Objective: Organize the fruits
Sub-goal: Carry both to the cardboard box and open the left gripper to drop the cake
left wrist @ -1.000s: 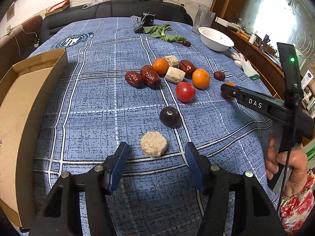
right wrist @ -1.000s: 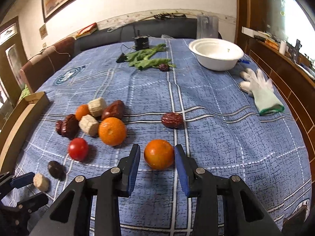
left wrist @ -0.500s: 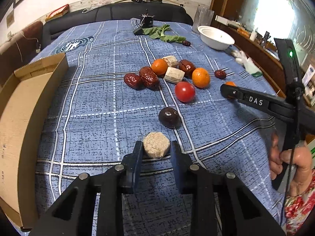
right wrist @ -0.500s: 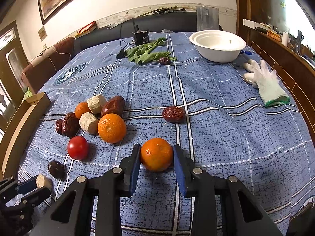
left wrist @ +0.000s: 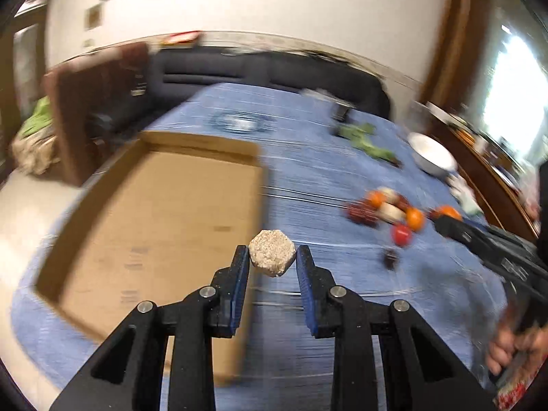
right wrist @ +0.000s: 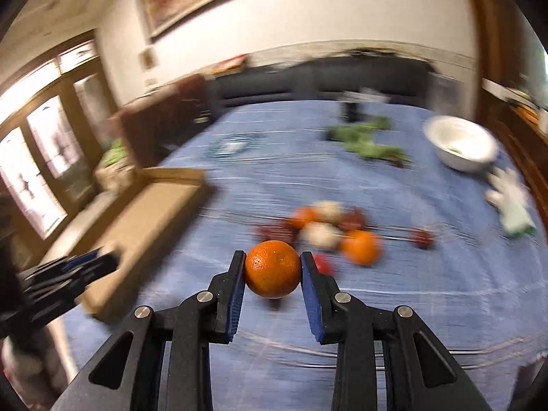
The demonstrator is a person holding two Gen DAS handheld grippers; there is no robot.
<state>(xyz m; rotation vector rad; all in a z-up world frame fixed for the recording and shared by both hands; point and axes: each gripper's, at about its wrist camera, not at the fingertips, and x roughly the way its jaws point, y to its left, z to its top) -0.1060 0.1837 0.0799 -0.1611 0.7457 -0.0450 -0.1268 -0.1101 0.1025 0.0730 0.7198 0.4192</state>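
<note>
Now my left claw [left wrist: 272, 257] pinches a pale chunk [left wrist: 272, 252] lifted beside the cardboard box [left wrist: 164, 226], and my right claw [right wrist: 273, 269] clamps an orange [right wrist: 273, 269] above the blue surface [right wrist: 428, 291]. Carrying step, I judge; next both need lowering into the box before letting go.

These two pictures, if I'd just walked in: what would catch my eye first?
Probably the bright orange pinched in the right gripper, held up off the blue tablecloth. Next, the pale, grainy six-sided chunk clamped in the left gripper, hanging beside the wall of the open cardboard box. Behind them a blurred cluster of fruit lies mid-table.
</note>
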